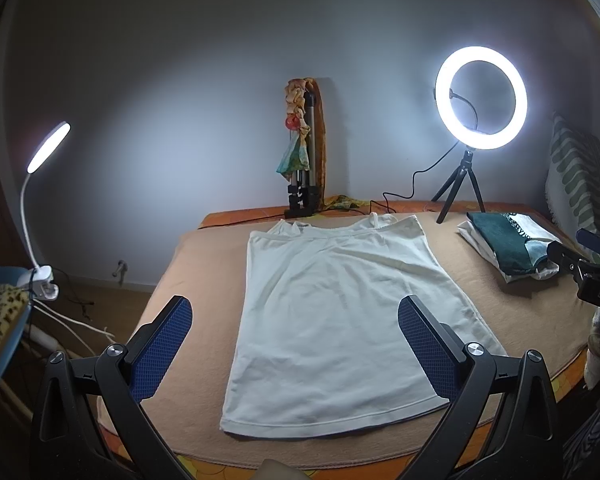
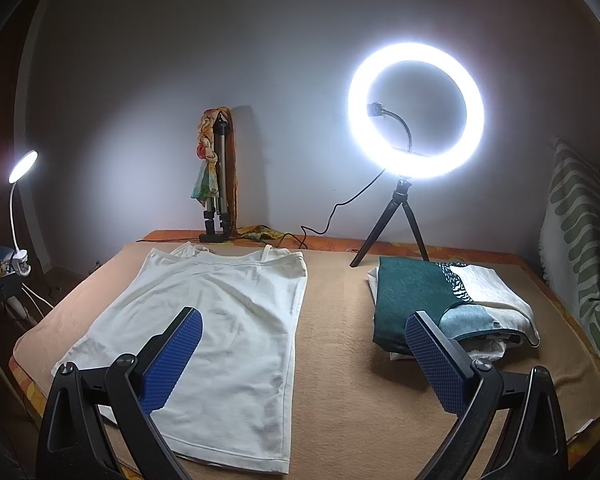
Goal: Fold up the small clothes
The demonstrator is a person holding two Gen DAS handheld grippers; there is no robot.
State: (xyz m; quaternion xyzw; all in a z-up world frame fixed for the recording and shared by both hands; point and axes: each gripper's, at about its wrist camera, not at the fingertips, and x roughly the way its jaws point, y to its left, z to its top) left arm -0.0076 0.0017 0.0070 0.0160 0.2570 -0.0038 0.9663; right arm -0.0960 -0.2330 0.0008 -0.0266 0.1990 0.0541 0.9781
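Your left gripper [image 1: 294, 314] and right gripper [image 2: 302, 330] both hover with blue-padded fingers spread wide, holding nothing. The white strappy cotton top [image 1: 332, 320] lies flat on the tan blanket [image 2: 340, 360], hem toward you. A folded pile of green-and-white clothes [image 2: 440, 304] sits at its 3 o'clock, well apart.

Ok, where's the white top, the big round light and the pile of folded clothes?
white top [image 1: 332, 320]: left wrist view, middle of its front.
ring light [image 2: 416, 56]: right wrist view, top of the glowing ring.
folded clothes [image 2: 412, 292]: right wrist view, dark green fabric on top of the pile.
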